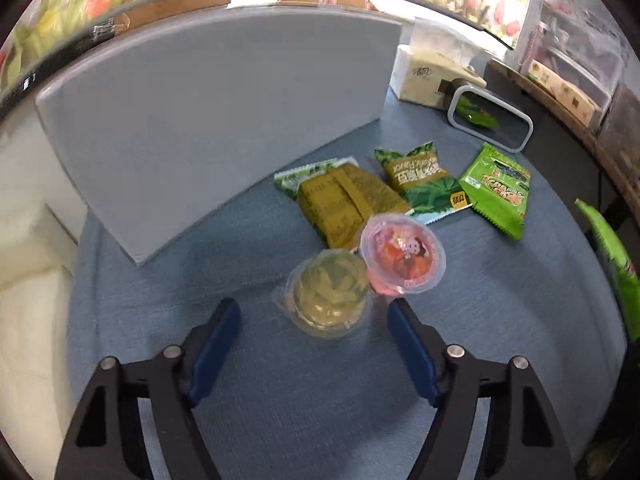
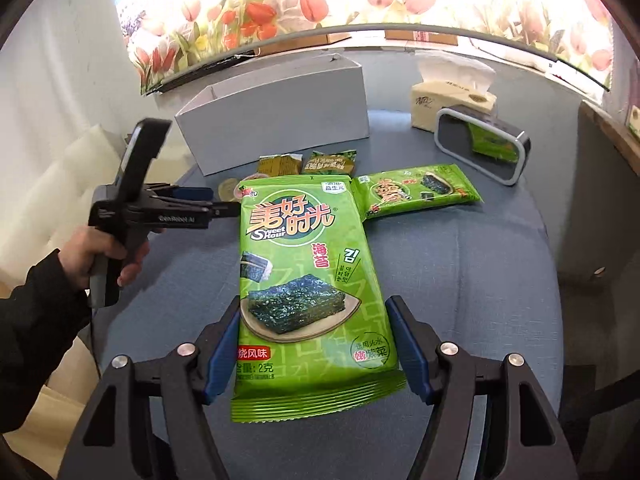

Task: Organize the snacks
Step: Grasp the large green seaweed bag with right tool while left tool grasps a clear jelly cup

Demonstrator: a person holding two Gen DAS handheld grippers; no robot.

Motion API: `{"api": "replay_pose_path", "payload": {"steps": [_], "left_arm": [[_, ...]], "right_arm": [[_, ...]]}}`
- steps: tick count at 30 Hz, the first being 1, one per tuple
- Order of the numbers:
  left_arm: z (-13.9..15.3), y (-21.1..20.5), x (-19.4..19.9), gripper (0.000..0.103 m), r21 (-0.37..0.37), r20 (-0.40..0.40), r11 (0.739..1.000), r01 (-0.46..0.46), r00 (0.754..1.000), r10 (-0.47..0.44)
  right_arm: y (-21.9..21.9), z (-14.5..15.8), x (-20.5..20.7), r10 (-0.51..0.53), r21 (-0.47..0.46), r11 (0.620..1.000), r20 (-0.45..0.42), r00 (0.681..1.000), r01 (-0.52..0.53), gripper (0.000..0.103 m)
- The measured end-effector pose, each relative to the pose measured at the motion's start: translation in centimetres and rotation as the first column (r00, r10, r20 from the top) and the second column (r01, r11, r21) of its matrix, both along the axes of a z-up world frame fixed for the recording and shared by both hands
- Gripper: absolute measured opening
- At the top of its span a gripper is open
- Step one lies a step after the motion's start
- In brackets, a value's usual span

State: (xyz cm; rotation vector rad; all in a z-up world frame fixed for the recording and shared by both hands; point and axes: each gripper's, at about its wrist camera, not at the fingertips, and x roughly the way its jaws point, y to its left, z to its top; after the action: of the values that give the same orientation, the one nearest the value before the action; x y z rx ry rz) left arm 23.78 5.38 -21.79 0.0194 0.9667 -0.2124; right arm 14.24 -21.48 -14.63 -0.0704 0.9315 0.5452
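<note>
L gripper (image 1: 314,322) open over green cup (image 1: 330,294), touching pink cup (image 1: 402,258)
</note>
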Motion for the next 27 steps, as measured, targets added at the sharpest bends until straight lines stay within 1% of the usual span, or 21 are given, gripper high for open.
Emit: {"api": "replay_pose_path", "payload": {"steps": [1, 2, 3, 4, 6, 8, 9, 11, 16, 19, 22, 24, 27], "left_arm": [[0.0, -0.1, 0.1, 0.077, 0.008, 0.002, 1.000, 0.010, 1.000, -0.010], [0.0, -0.2, 0.2, 0.072, 0.014, 0.004, 1.000, 0.012, 1.000, -0.013], [0.0, -0.3, 0.2, 0.061, 0.022, 0.010, 1.000, 0.019, 1.000, -0.019], [0.0, -0.3, 0.2, 0.056, 0.031, 0.013, 0.999, 0.024, 1.000, -0.024], [0.2, -0.5, 0.3, 0.046, 0.023, 0.012, 0.999, 0.037, 0.999, -0.037], [0.1, -0.9, 0.4, 0.045, 0.036, 0.018, 0.998, 0.045, 0.999, -0.046], [0.1, -1.0, 0.3, 0.041, 0.032, 0.023, 0.998, 0.051, 0.998, -0.052], [0.2, -1.0, 0.1, 0.038, 0.026, 0.047, 0.998, 0.054, 0.997, -0.055], [0.9, -0.8, -0.6, 0.038, 0.008, 0.073, 0.998, 0.059, 0.996, -0.060], [1.5, -0.1, -1.3, 0.038, -0.029, 0.094, 0.998, 0.049, 0.995, -0.046], [2.2, 0.3, -2.1, 0.037, -0.031, 0.106, 0.999, 0.045, 0.994, -0.041], [2.7, 0.6, -2.5, 0.033, -0.034, 0.112, 0.999, 0.036, 0.993, -0.032], [3.4, 1.0, -2.8, 0.030, -0.040, 0.115, 0.999, 0.032, 0.993, -0.027]], "right_arm": [[-0.1, 0.0, 0.0, -0.002, -0.001, 1.000, -0.006, 1.000, 0.002, 0.073], [-0.1, 0.0, -0.2, -0.002, -0.001, 1.000, -0.013, 1.000, 0.002, 0.073], [-0.1, 0.0, -0.2, -0.006, 0.001, 1.000, -0.011, 1.000, 0.006, 0.073], [-0.1, 0.0, -0.2, -0.007, 0.004, 1.000, -0.010, 1.000, 0.007, 0.073], [0.1, 0.0, -0.3, -0.001, 0.004, 1.000, -0.013, 1.000, 0.001, 0.073], [0.3, 0.0, -0.4, 0.002, 0.006, 1.000, -0.010, 1.000, -0.002, 0.073], [0.3, 0.1, -0.5, 0.003, 0.010, 1.000, -0.012, 1.000, -0.003, 0.073], [0.5, 0.2, -0.6, 0.008, 0.016, 1.000, -0.006, 1.000, -0.008, 0.073], [0.5, 0.4, -0.8, 0.009, 0.031, 0.999, -0.008, 1.000, -0.008, 0.073], [0.4, 0.6, -1.0, 0.006, 0.038, 0.999, -0.005, 1.000, -0.005, 0.073], [0.6, 0.8, -1.1, 0.009, 0.045, 0.999, -0.005, 1.000, -0.009, 0.073], [0.8, 1.1, -1.1, 0.015, 0.040, 0.999, 0.007, 1.000, -0.015, 0.073], [1.2, 1.3, -0.9, 0.020, 0.039, 0.999, 0.011, 1.000, -0.020, 0.073]]}}
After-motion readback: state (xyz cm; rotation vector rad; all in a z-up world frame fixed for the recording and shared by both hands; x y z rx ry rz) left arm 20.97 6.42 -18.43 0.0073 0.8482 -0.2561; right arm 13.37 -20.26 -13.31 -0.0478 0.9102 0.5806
